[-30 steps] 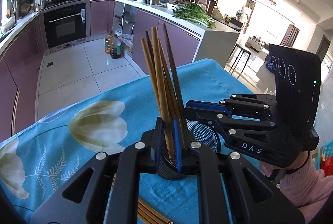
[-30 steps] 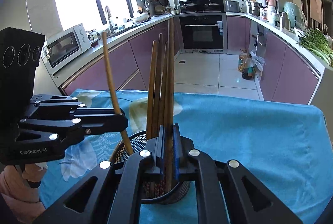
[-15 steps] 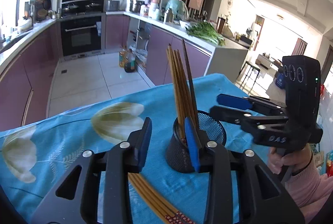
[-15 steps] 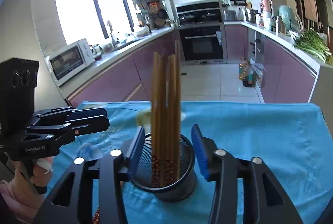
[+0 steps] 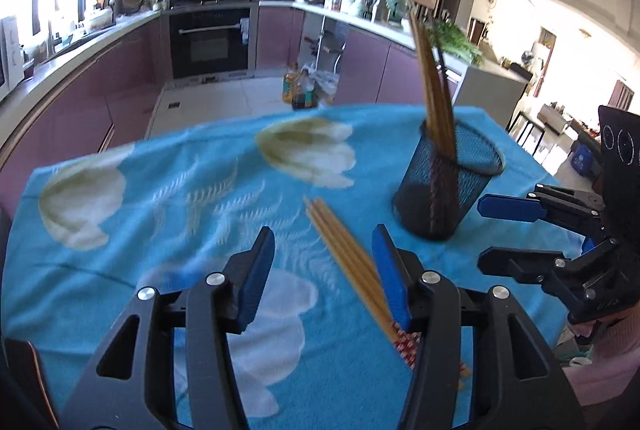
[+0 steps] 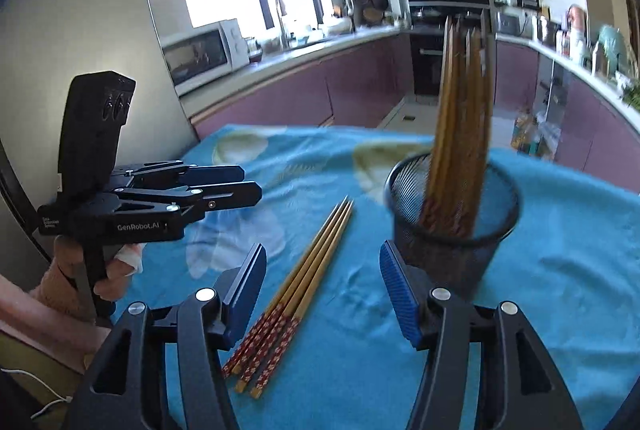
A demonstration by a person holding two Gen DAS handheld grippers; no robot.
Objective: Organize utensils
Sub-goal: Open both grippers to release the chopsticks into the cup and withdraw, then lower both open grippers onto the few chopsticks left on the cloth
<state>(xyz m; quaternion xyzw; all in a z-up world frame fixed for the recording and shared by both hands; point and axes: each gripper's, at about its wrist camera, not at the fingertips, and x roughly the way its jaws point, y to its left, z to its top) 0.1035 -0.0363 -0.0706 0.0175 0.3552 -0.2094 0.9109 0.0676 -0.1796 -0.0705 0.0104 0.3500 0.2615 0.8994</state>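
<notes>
In the left wrist view the loose chopsticks (image 5: 352,266) are smeared by motion, and their patterned ends run behind the right finger (image 5: 390,278) of the left tongs (image 5: 324,272). The mesh cup (image 5: 448,186) hides the lower ends of the standing chopsticks (image 5: 434,98). In the right wrist view that standing bundle is blurred too. The right tongs (image 5: 504,230) are cut off at the right edge, their holder's sleeve (image 5: 612,362) only partly seen.

White "GenRobot.AI" lettering on side of black plastic two-finger left gripper (image 6: 252,186) body, right wrist view. Small white label near its rear edge, too tiny to read, perhaps two short lines. No other legible text.
</notes>
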